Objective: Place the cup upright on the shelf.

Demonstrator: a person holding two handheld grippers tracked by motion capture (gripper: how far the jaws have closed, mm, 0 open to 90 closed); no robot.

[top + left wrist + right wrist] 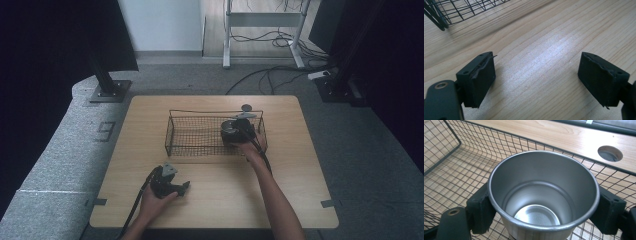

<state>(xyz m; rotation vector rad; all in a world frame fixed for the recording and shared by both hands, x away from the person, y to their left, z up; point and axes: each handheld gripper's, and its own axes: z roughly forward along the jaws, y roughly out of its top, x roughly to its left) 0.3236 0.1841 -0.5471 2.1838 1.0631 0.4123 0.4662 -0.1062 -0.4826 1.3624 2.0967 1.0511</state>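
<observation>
The right hand-held gripper (544,207) pinches a metal cup (543,195) upright inside the wire basket (172,131), seemingly not yet let go, while the left hand-held gripper (536,80), spread and empty, waits over the surface (544,37).

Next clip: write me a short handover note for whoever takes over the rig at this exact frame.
Right tool: shut on the metal cup, jaws on either side just below the rim, cup upright and empty, inside the wire basket at its right end.
Left tool: open, nothing between its jaws, low over bare table in front of the basket's left end.
Done: cup is in the basket.
Left: probably release the cup and withdraw; whether it touches the basket floor is unclear.
</observation>
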